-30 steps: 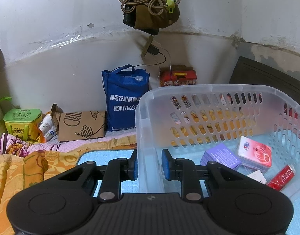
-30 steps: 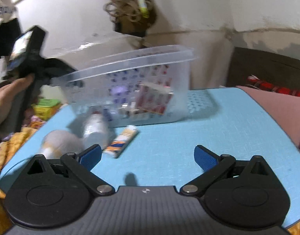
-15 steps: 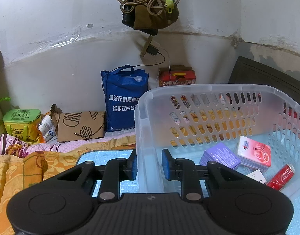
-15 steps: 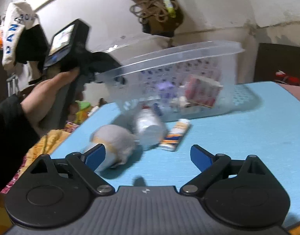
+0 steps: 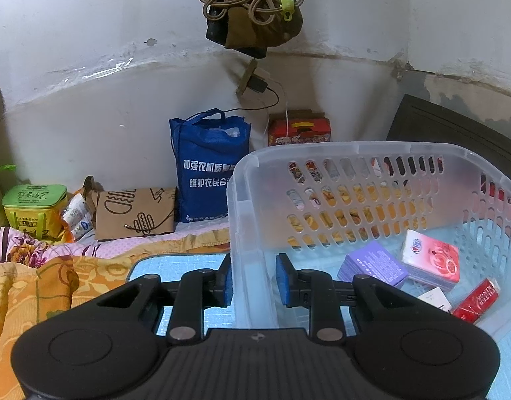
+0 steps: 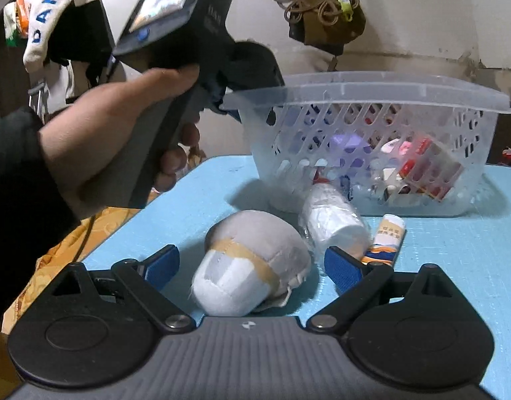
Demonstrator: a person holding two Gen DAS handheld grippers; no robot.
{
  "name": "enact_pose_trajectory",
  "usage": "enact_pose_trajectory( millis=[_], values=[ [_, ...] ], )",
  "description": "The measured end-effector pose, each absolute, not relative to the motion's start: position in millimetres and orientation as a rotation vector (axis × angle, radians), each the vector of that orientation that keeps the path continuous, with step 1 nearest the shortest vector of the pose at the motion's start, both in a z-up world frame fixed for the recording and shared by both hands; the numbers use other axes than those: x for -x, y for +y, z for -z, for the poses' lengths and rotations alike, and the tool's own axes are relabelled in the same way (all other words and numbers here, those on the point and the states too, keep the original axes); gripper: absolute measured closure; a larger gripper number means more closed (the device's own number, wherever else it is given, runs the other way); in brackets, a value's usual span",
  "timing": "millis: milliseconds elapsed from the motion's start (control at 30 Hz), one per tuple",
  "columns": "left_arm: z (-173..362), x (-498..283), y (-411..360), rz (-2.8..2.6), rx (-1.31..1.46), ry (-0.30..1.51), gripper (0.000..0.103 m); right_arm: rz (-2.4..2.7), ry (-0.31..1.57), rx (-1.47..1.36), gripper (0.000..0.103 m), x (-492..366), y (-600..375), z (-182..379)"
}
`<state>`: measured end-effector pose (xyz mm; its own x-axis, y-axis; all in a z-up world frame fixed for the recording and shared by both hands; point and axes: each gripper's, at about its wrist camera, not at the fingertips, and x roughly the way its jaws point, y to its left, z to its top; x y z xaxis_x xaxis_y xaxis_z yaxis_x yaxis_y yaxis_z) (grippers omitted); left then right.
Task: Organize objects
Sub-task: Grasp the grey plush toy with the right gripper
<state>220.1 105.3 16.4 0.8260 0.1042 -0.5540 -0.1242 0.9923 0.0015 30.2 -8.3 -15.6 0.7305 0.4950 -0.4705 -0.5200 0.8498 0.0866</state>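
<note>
Right gripper (image 6: 250, 268): spread wide, straddling taped grey bundle (image 6: 252, 266) on counter (image 6: 455, 266). Left gripper (image 5: 253, 280): pinching basket (image 5: 355, 153) wall. Step, by judgement: pickup; next, closing on bundle, lifting into basket.

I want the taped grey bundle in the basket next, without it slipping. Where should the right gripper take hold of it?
Probably across its wide grey middle, behind the tape band. The taped grey bundle lies on its side, white end toward the right gripper, whose open fingers already flank it, so come straight forward and low over the table.
</note>
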Motion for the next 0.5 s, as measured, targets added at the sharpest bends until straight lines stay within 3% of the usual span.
enact_pose_trajectory(
  millis=[200, 267, 500],
  values=[
    [-15.8, -220.5, 105.8, -0.114, 0.037, 0.589, 0.071, -0.523, 0.508, 0.086, 0.009, -34.1, -0.2, 19.0],
    [-15.7, -220.6, 105.9, -0.114, 0.036, 0.588, 0.071, -0.520, 0.508, 0.118, 0.029, -30.7, 2.6, 20.9],
    [-15.4, -218.7, 104.4, -0.112, 0.040, 0.588, 0.071, -0.533, 0.447, 0.114, 0.029, -13.1, -16.6, 6.5]
  ],
)
